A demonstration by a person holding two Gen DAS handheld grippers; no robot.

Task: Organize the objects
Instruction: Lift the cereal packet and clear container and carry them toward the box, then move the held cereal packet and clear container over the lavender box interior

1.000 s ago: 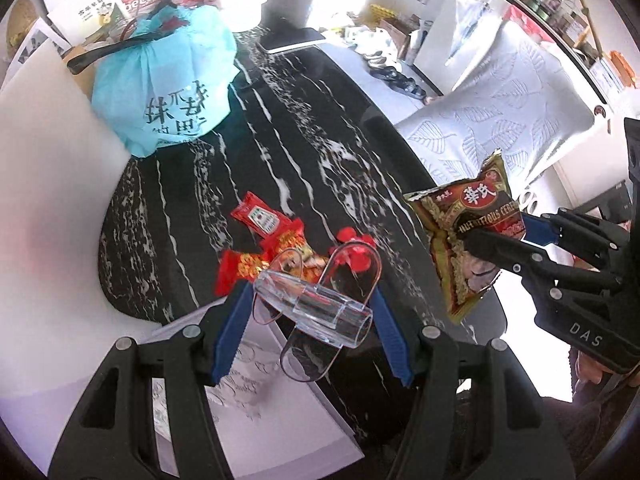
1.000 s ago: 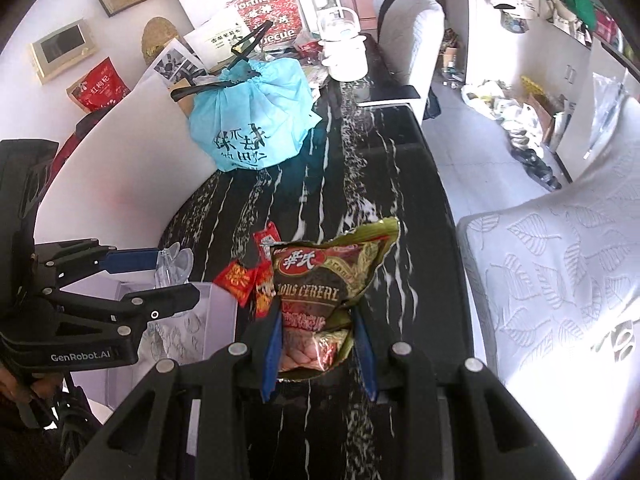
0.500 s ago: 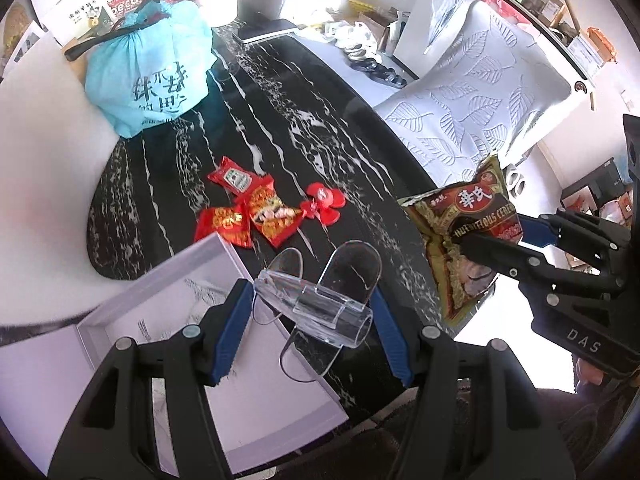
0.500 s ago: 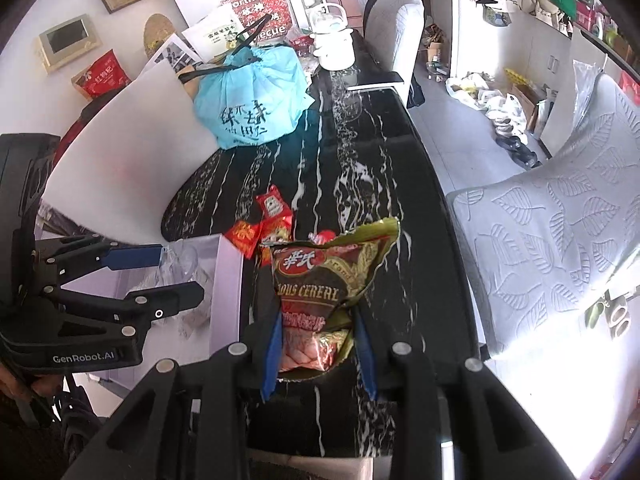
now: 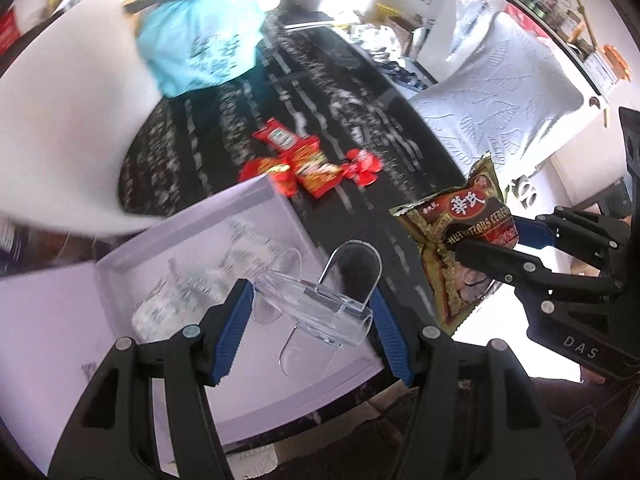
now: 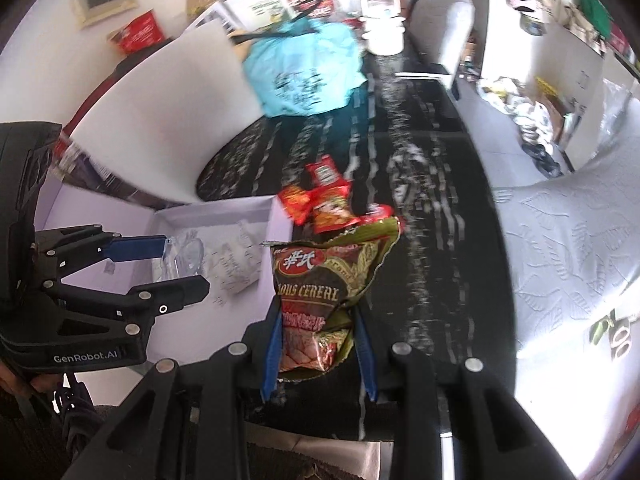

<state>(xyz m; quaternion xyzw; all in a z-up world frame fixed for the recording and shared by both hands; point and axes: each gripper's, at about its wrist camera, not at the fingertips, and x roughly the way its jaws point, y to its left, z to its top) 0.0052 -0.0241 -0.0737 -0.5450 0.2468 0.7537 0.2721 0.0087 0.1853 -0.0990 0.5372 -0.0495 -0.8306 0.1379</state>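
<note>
My left gripper (image 5: 312, 312) is shut on a clear plastic holder (image 5: 316, 304) and holds it over the near right corner of a white tray (image 5: 192, 220). The left gripper also shows in the right wrist view (image 6: 176, 264). My right gripper (image 6: 320, 340) is shut on a green and brown cereal packet (image 6: 324, 276), held in the air above the black marbled table (image 6: 420, 220). The packet also shows in the left wrist view (image 5: 460, 240), right of the tray. Several red sachets (image 5: 304, 160) lie on the table just beyond the tray.
A light blue bag (image 6: 304, 76) sits further back on the table, with a white pot (image 6: 384, 28) behind it. A white curved chair back (image 5: 68, 120) stands at the left. A white patterned sofa (image 6: 560, 248) runs along the table's right side.
Both grippers have pulled back toward the near end of the table. The white tray fills more of the left wrist view and the holder is over it. Both grips are unchanged.
</note>
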